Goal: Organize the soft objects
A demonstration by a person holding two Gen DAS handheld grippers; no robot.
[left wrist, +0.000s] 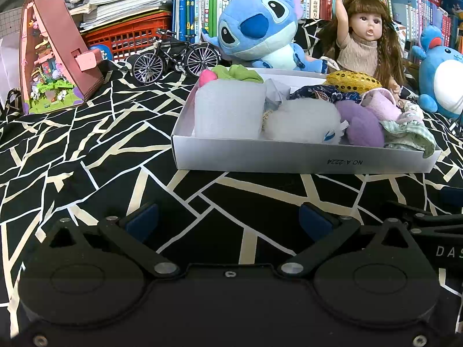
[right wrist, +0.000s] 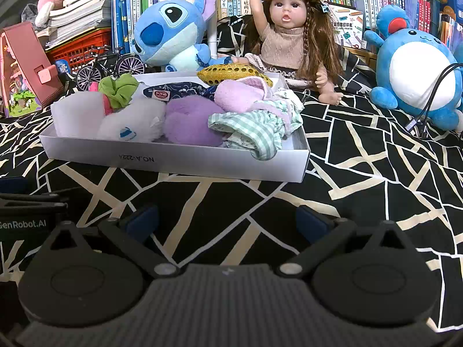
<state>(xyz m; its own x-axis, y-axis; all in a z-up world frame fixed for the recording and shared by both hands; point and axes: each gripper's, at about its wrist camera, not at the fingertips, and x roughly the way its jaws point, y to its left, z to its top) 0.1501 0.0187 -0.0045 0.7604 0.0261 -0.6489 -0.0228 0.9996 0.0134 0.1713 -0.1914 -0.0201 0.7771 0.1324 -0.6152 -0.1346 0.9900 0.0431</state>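
Meanwhile both grippers, left gripper and right gripper, gape empty before fluffy-filled cardboard box.

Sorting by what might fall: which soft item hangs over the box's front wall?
The green checked cloth, at the box's right end; the rest sit inside.

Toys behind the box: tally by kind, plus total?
Plush toys: 2, Stitch and the blue round plush
Dolls: 1, doll
Model bikes: 1, bike
Total: 4, all behind the box. The pink plush on the book stack is not counted.
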